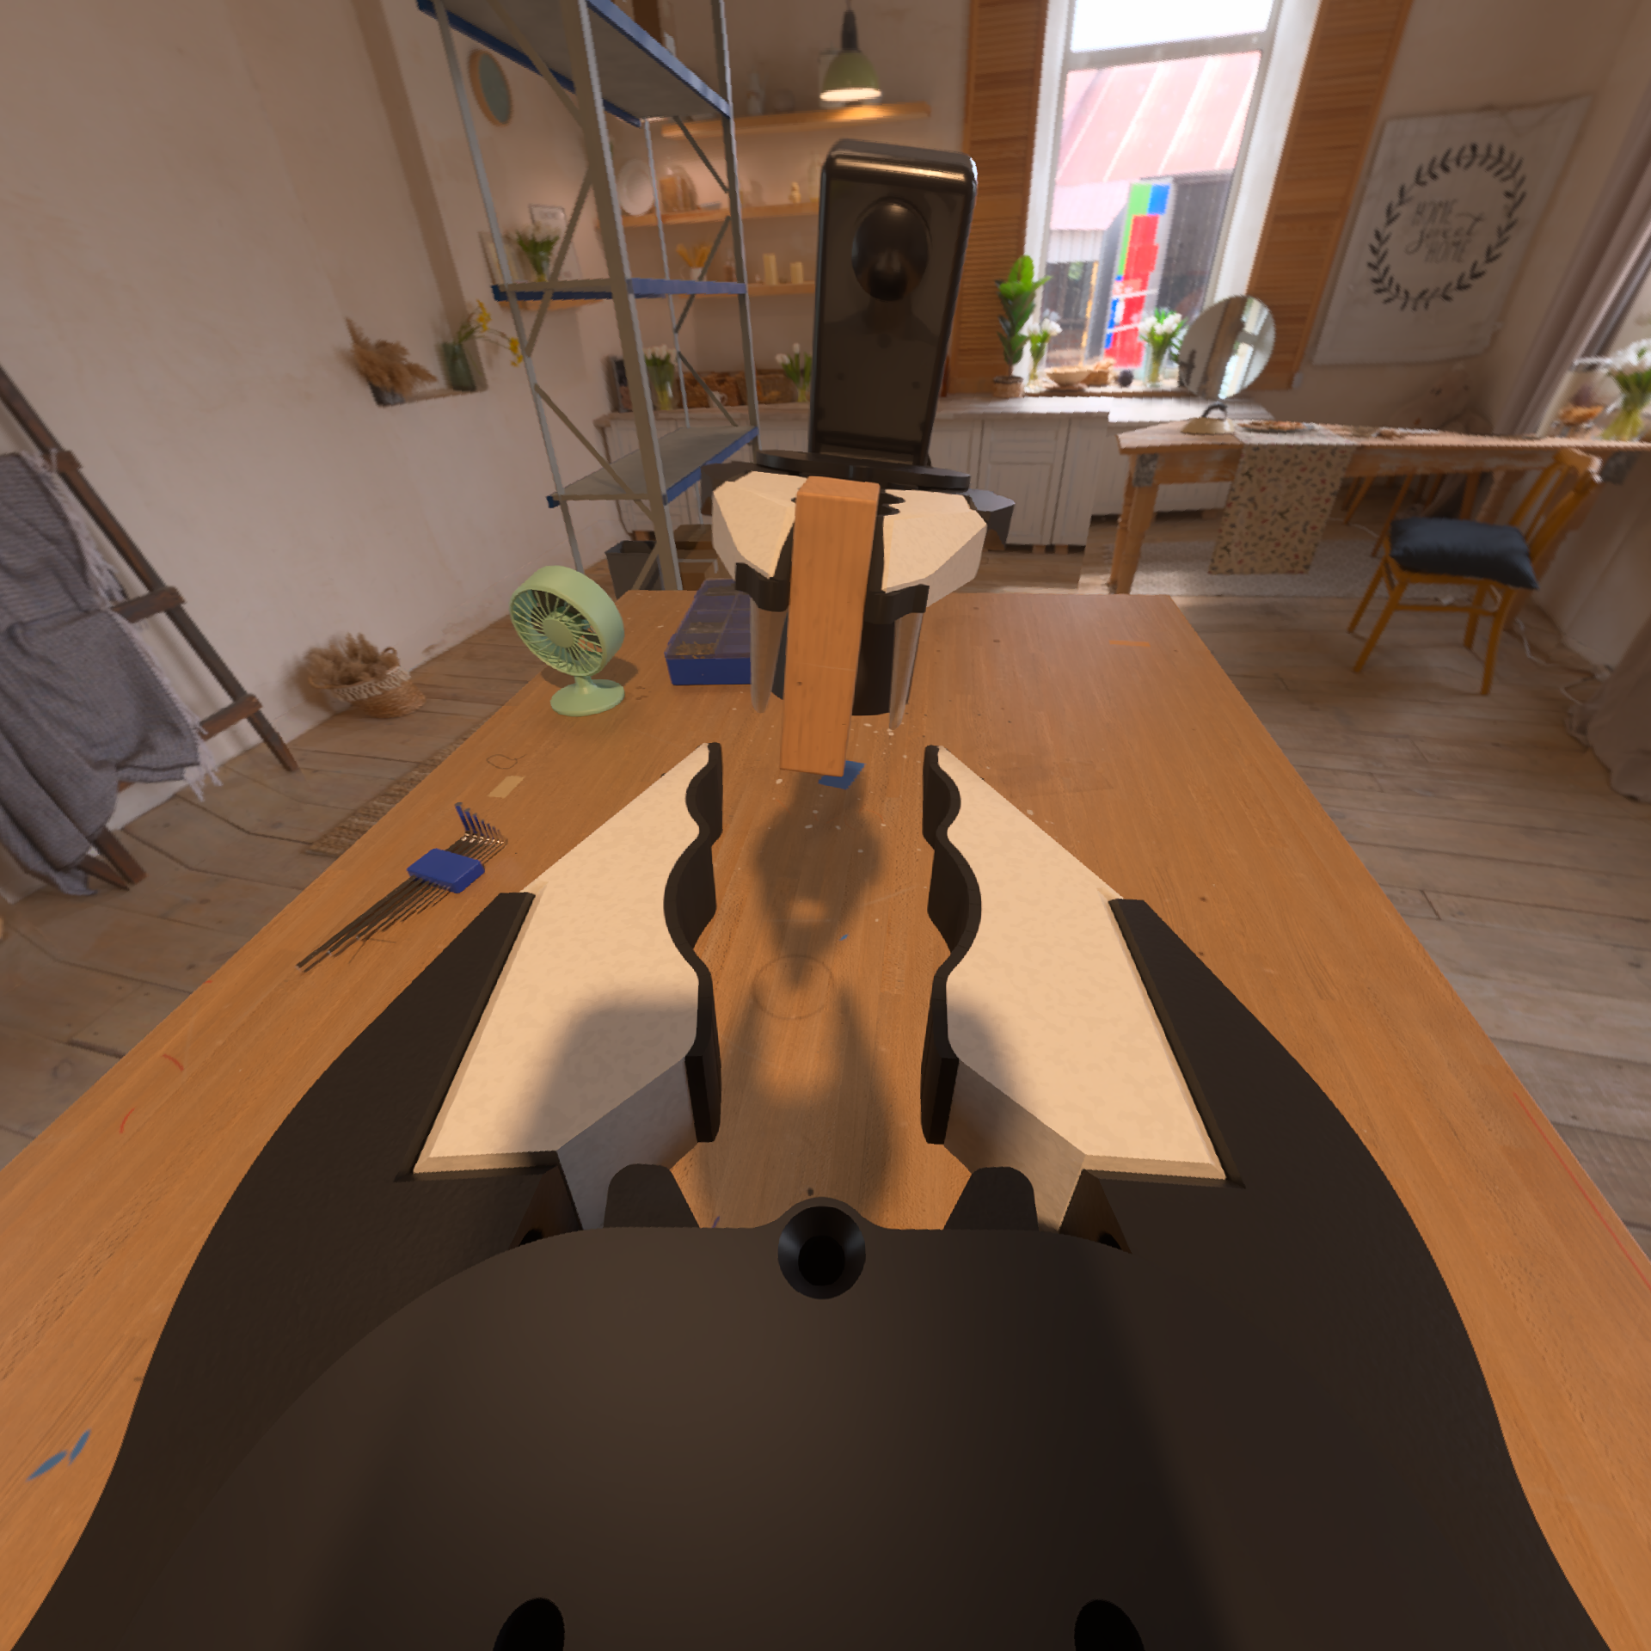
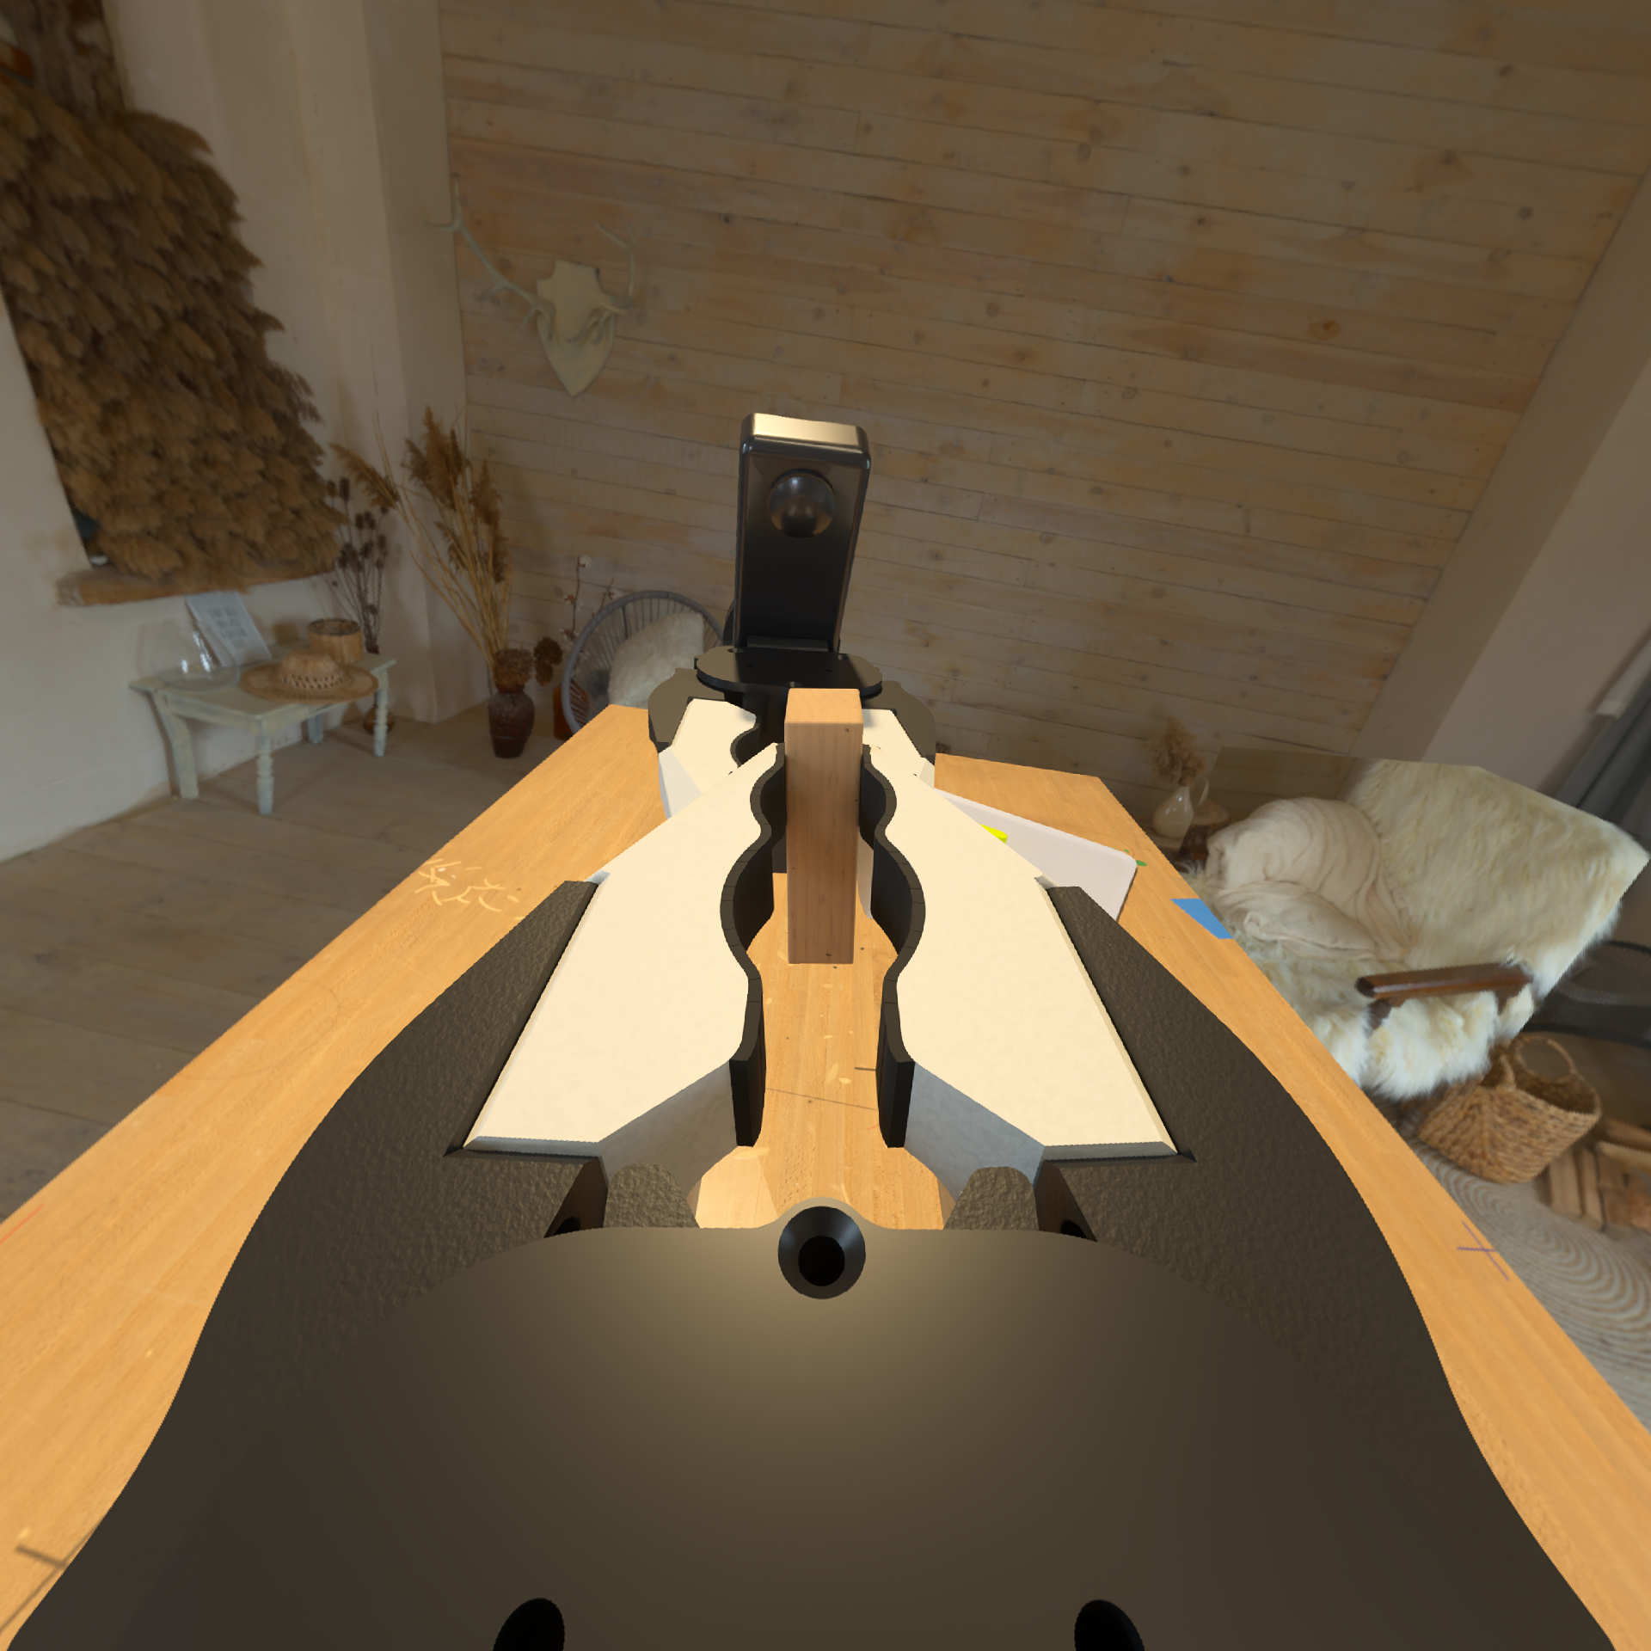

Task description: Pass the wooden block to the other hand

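Wooden block (image 2: 822,826) — clamped upright by right hand-held gripper (image 2: 822,777), left hand-held gripper (image 1: 822,759) open.

Tan wooden block (image 1: 826,625), mint-green fan (image 1: 565,636), blue box (image 1: 708,632)

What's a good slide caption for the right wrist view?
Right tool grips an upright wooden block above the table, facing the left tool.

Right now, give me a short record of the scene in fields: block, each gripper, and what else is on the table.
block: wooden block, upright, off the table
right gripper: shut on the block
left gripper: open, facing the block, short of it
other items: green fan, blue parts box, hex key set
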Motion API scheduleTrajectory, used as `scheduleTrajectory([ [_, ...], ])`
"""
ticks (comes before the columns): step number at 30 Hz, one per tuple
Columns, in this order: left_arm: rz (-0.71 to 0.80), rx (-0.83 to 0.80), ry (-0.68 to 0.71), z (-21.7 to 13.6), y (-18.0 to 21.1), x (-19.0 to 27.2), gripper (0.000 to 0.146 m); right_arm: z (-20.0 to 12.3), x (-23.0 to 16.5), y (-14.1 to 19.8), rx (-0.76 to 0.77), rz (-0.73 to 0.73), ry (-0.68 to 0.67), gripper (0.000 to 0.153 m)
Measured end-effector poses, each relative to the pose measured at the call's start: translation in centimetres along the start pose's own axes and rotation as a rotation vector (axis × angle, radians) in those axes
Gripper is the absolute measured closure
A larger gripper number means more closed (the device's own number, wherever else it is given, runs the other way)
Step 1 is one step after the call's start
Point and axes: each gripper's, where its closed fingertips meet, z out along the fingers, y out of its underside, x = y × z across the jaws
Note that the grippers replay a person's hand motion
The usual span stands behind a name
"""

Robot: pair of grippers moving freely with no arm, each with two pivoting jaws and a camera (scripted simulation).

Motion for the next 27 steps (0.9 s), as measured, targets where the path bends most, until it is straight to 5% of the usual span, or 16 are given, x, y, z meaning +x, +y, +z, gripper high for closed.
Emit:
scheduleTrajectory([
  [5,0.031,0.011,-0.024,0.5,-0.1,0.2,0.088,0.0,-0.6,-0.3,0.000,-0.081,-0.001,0.138],
  [16,0.185,0.053,-0.216,0.7,-1.1,-0.5,0.090,0.1,-0.9,-1.2,0.001,-0.340,0.125,0.138],
  [27,0.240,0.045,-0.275,0.6,-1.4,-0.4,0.094,0.6,-1.4,-1.4,0.035,-0.304,0.095,0.138],
])
